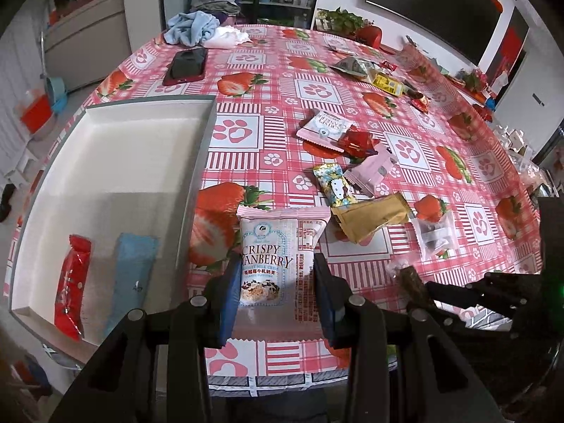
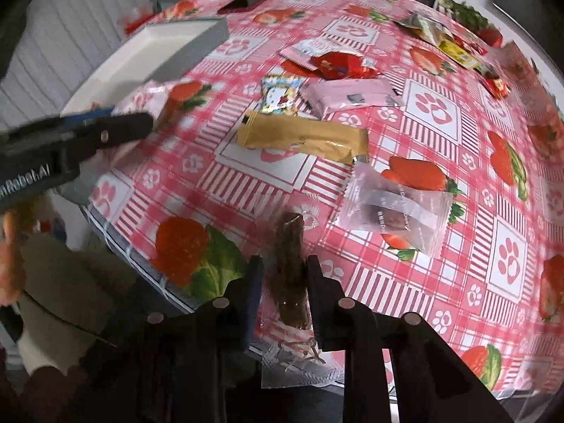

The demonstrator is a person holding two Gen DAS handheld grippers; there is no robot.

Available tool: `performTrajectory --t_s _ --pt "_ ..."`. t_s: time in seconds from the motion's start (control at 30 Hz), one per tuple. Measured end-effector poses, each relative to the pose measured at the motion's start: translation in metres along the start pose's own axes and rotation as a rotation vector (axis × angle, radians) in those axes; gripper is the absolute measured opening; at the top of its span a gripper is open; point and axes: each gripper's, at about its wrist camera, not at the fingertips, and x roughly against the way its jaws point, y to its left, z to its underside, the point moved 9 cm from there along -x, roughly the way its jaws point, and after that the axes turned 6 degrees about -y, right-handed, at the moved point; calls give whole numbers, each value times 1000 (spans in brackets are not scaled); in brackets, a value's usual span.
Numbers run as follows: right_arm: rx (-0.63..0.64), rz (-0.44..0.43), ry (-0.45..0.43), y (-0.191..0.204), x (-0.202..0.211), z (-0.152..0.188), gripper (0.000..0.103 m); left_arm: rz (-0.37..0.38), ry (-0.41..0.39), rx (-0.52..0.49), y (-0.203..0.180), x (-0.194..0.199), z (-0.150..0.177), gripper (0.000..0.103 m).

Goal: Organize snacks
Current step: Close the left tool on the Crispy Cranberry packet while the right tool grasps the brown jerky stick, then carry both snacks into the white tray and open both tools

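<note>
My left gripper [image 1: 275,275] is shut on a pink-and-white Crispy Cranberry packet [image 1: 271,257], held just right of the white tray [image 1: 148,148]. The tray holds a red packet [image 1: 70,282] and a blue packet [image 1: 132,275]. My right gripper [image 2: 283,278] is shut on a clear-wrapped brown snack bar [image 2: 289,275] over the table's near edge; it also shows in the left wrist view [image 1: 410,278]. Loose on the table lie a gold packet [image 2: 303,137], a Hello Kitty packet [image 2: 280,97], a pink packet [image 2: 347,97] and a clear pouch [image 2: 391,208].
The round table has a pink strawberry cloth [image 1: 317,70]. A phone [image 1: 185,67] and crumpled cloths [image 1: 201,28] lie at the far side. More snacks [image 1: 373,74] sit at the far right. The left gripper body [image 2: 70,141] crosses the right wrist view's left.
</note>
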Motion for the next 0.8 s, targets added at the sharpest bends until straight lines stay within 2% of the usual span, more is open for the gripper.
performTrajectory --t_s 0.17,0.4,0.8 --pt "-62 -45 -29 -10 8 -7 25 0 -8 9 5 3 -2 42" --pt "-73 -75 -87 -6 28 -30 25 -9 -34 20 14 12 -12 42" --pt "-27 -148 -139 35 32 -76 25 -65 -81 61 59 31 -31 42"
